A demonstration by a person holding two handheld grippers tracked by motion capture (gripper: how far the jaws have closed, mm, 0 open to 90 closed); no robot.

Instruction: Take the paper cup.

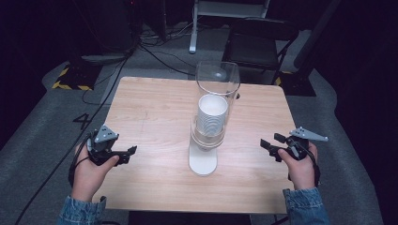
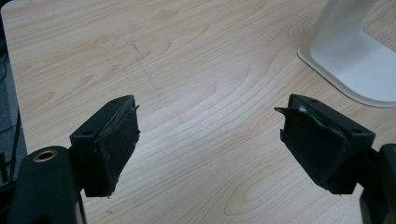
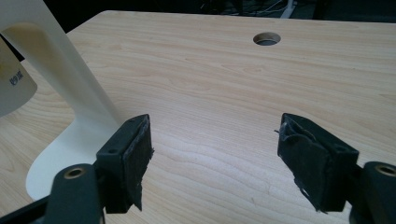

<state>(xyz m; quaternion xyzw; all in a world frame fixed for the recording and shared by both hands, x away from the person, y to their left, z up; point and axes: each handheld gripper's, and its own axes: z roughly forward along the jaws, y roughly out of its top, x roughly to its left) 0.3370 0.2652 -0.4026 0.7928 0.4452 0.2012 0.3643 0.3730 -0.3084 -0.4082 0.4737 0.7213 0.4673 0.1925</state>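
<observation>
Here, one light wooden table [image 1: 155, 108] carries a single white stand [image 1: 203, 161] near its middle, and two hand-held grippers sit at either side of it.

At the left, the person's left hand [image 1: 89, 173] holds the left gripper [image 1: 126, 153] just above the tabletop near the front left corner, pointing toward the stand. One grey three-cornered plate [image 1: 104, 135] sits on top of it. In the left gripper view its two black jaws stand wide apart with nothing between them, only bare wood grain; the two pads [image 2: 116, 144] look worn and frayed at the edges. The flat foot of the stand [image 2: 355, 70] shows at the upper right of that view, well apart from the jaws.

In the middle, the stand has one flat white base on the table and one upright clear tube [image 1: 218, 82] above it. One stack of white paper cups [image 1: 212, 115] sits inside the tube; the number of cups in it cannot be told.

At the right, the right hand [image 1: 300, 166] holds the right gripper [image 1: 268, 146], also pointing inward toward the stand and carrying one grey plate [image 1: 307, 134]. In the right gripper view its two jaws are likewise spread, empty, over bare wood. One round hole [image 3: 267, 38] in the tabletop shows beyond them. Two denim sleeves [image 1: 305, 206] enter from the bottom edge.
</observation>
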